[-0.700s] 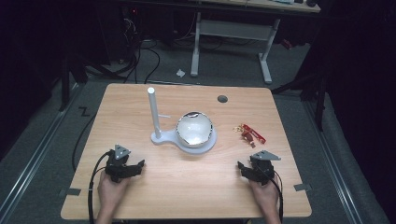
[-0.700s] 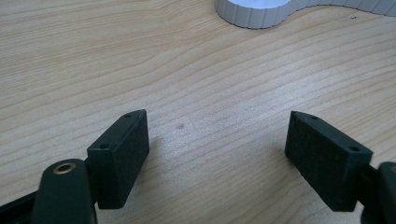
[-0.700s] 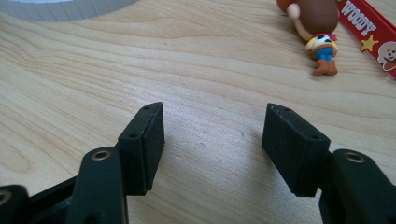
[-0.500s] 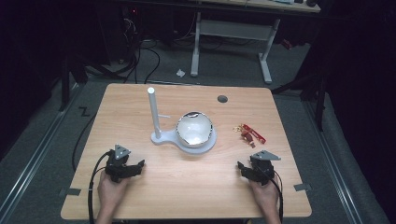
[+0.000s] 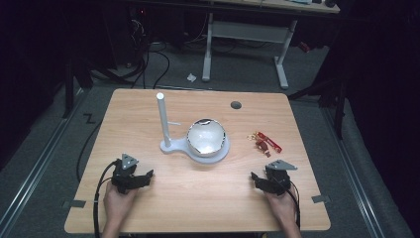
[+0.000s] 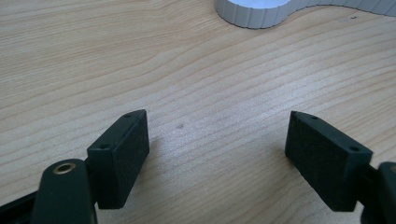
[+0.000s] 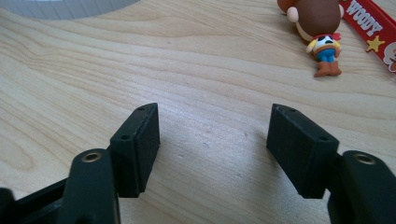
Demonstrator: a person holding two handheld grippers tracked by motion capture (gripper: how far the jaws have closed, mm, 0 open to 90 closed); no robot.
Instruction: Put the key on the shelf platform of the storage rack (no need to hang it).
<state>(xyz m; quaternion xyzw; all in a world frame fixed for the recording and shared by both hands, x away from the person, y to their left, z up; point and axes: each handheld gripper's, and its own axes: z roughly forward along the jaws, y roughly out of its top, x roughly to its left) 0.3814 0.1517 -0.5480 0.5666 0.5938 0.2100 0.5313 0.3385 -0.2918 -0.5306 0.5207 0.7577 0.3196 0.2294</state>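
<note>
In the high view, two hands come in from the bottom edge of the frame, each resting on the wooden table (image 5: 148,114) and holding a gripper low over the near part of it. The left hand (image 5: 118,202) sits at the lower left, its forearm running straight up from the frame's bottom edge, with the left gripper (image 5: 141,178) angled toward the upper right and a grey three-cornered plate on top. The right hand (image 5: 282,206) sits at the lower right, and the right gripper (image 5: 256,179) points toward the upper left, so the two tools lean inward toward the middle of the frame. Both are well apart from each other. In the left gripper view the jaws stand spread wide with bare wood grain between them, released and grasping nothing; the ribbed rim of a white stand base (image 6: 261,11) shows at the top centre of the frame. In the right gripper view the jaws are likewise parted over bare wood, holding nothing, and a small cowboy figure keychain (image 7: 322,39) lies at the upper right beside a red strap (image 7: 371,25) printed with letters. In the high view the white stand (image 5: 171,144) with its upright post occupies the centre of the table, a shiny bowl (image 5: 206,138) sitting on its round base, and the keychain (image 5: 265,142) lies right of centre, above the right gripper. A dark round hole (image 5: 236,105) marks the table's upper part
</note>
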